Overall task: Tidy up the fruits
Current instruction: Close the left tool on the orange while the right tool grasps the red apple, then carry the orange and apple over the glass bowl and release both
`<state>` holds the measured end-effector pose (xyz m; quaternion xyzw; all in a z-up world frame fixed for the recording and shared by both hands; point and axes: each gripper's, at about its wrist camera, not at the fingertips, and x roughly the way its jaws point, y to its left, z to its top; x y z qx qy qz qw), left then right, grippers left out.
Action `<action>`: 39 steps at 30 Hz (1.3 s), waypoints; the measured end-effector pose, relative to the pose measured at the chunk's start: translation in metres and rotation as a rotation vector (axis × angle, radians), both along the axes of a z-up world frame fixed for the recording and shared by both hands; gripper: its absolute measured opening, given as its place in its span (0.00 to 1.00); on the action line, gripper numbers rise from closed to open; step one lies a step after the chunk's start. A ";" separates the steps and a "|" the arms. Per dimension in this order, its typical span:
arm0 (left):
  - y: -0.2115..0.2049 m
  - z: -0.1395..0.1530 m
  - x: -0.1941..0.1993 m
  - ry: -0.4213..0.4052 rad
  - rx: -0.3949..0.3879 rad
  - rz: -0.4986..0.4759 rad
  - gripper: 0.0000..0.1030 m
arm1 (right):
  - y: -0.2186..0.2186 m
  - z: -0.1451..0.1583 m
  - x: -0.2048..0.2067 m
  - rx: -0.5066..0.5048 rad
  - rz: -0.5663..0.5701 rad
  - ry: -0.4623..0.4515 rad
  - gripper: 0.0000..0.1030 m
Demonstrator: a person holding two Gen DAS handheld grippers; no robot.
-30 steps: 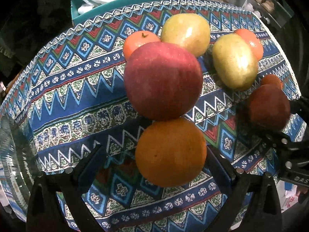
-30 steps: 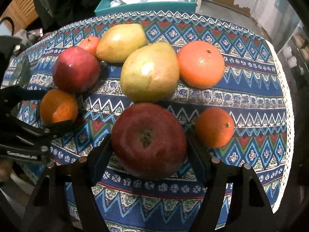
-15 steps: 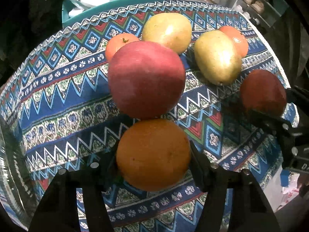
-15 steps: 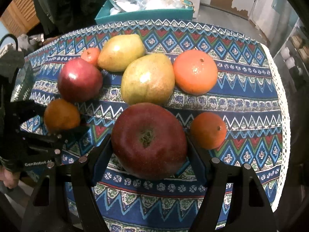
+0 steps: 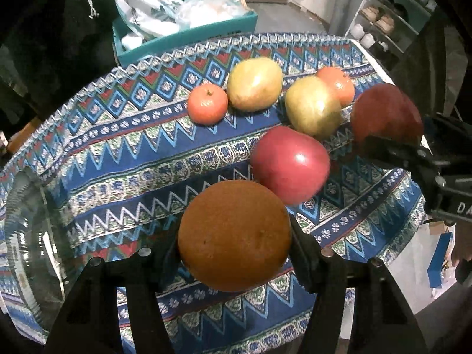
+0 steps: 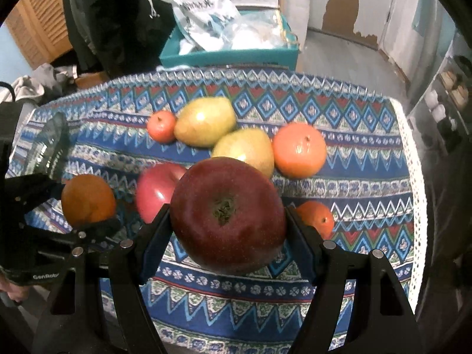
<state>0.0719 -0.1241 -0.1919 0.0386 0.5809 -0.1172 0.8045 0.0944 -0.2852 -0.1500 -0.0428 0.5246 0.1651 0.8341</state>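
Observation:
My left gripper [image 5: 234,253] is shut on an orange [image 5: 234,236] and holds it above the patterned tablecloth [image 5: 118,153]. My right gripper [image 6: 227,230] is shut on a dark red apple [image 6: 227,215], also lifted; that apple shows at the right of the left wrist view [image 5: 386,115]. On the cloth lie a bright red apple [image 5: 290,163], two yellow-green pears [image 5: 255,84] [image 5: 312,106], a small tangerine [image 5: 207,104], a larger orange [image 6: 299,150] and another small orange [image 6: 315,218].
A clear glass bowl [image 5: 26,236] sits at the table's left edge. A teal box [image 6: 230,54] with plastic bags stands beyond the far edge. Shelves stand at the far right. The lace table edge [image 6: 413,153] runs along the right.
Both grippers have risen off the cloth with their fruit and pulled back. The left closed on the orange a second ago. The bright red apple appears blurred, shifted right.

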 end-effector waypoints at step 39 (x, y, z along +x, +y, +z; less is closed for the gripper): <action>0.153 0.115 -0.037 -0.249 -0.060 0.241 0.63 | 0.155 0.095 -0.002 0.147 0.226 -0.141 0.71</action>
